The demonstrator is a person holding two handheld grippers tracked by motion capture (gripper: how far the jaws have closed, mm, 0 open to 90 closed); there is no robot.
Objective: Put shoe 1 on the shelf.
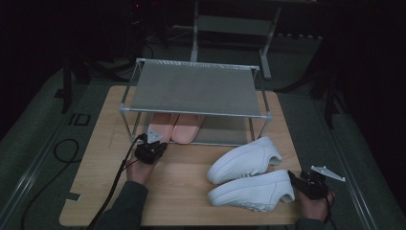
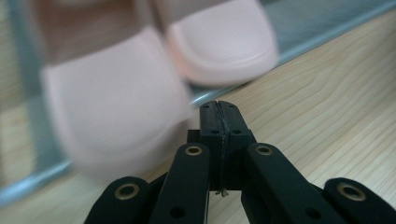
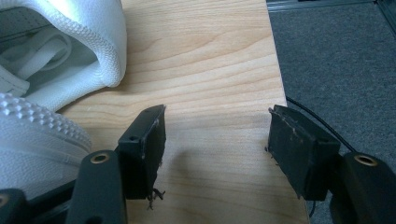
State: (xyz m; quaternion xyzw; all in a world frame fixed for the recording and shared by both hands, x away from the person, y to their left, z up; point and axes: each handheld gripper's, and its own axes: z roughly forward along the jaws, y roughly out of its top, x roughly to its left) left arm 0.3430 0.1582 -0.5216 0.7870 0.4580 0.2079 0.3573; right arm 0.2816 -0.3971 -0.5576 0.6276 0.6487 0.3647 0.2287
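Two pink slippers (image 2: 116,93) just beyond left tool (image 2: 219,109)

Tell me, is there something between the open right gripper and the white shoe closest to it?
Nothing visible. The right gripper is open over bare board beside the heel of the near white shoe, with no object between them.

wooden table (image 1: 186,177), shoe rack (image 1: 194,91), white sneakers (image 1: 249,179)

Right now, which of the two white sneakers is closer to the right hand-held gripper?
The front white sneaker, nearest the table's near edge: its heel lies right beside the open right hand-held gripper. The other white sneaker sits farther back.
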